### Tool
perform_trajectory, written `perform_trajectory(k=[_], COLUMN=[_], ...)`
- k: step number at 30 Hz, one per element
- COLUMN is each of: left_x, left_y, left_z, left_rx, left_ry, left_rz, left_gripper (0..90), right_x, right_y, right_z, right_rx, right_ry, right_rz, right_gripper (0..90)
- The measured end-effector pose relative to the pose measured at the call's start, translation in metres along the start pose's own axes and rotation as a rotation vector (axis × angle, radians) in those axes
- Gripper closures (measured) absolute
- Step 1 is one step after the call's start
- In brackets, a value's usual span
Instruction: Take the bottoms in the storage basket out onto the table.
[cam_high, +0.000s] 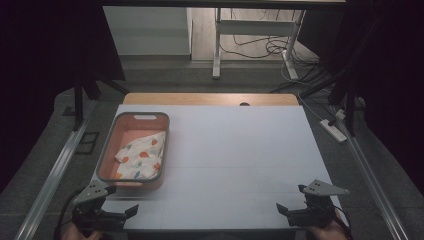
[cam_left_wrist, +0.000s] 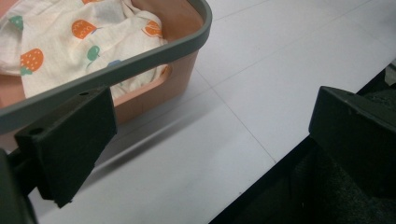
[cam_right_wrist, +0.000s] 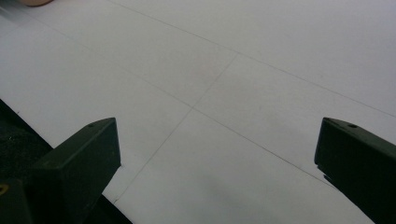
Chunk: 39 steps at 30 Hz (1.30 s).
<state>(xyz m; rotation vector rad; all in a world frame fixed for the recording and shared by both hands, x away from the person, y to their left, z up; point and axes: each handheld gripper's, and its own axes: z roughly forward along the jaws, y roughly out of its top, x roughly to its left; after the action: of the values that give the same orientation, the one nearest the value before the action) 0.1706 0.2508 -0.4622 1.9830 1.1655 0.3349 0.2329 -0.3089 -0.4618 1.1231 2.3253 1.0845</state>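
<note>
High view: cloth (cam_high: 140, 155) sits in the bin (cam_high: 108, 150) at left; my left gripper (cam_high: 120, 214) and right gripper (cam_high: 292, 212) are both released, so I judge the work finished.

A salmon-pink basket (cam_high: 111, 150) with a grey rim sits at the worktop's (cam_high: 240, 150) left side, holding a crumpled white cloth (cam_high: 141, 156) printed with orange and green fruit.

- My left gripper (cam_high: 111, 210) sits low at my near left, jaws spread wide with nothing between them.
- My right gripper (cam_high: 295, 210) sits low at my near right, jaws equally wide and empty.
- My hands grip both from behind, the two tools well apart.
</note>
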Motion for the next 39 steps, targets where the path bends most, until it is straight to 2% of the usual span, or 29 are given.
perform_trajectory(k=[5, 12, 16, 19, 28, 33, 39], left_x=[0.001, 0.004, 0.008, 0.01, 0.018, 0.024, 0.029], left_y=[0.004, 0.011, 0.017, 0.021, 0.033, 0.04, 0.045], left_z=[0.002, 0.002, 0.004, 0.007, 0.012, 0.016, 0.023], left_rx=[0.0, -0.028, -0.006, 0.012, 0.008, 0.006, 0.031], left_ry=[-0.007, -0.038, -0.016, -0.015, 0.021, 0.001, 0.009], left_rz=[0.02, 0.0, 0.004, -0.003, -0.03, -0.029, -0.011], left_gripper=[0.8, 0.8, 0.7, 0.7, 0.0, 0.0, 0.0], right_x=[0.0, -0.001, -0.001, -0.001, -0.001, 0.0, 0.0], right_y=[0.0, 0.0, 0.0, 0.0, 0.0, 0.001, 0.001], right_z=[0.0, 0.001, 0.001, 0.001, 0.001, 0.002, 0.002], right_rx=[0.004, 0.005, 0.007, 0.008, 0.014, 0.018, 0.021], right_ry=[0.0, 0.003, 0.004, 0.006, 0.005, 0.005, 0.007], right_rz=[0.001, 0.005, 0.005, 0.003, 0.0, -0.002, -0.002], right_gripper=[0.8, 0.8, 0.8, 0.8, 0.8, 0.8, 0.8])
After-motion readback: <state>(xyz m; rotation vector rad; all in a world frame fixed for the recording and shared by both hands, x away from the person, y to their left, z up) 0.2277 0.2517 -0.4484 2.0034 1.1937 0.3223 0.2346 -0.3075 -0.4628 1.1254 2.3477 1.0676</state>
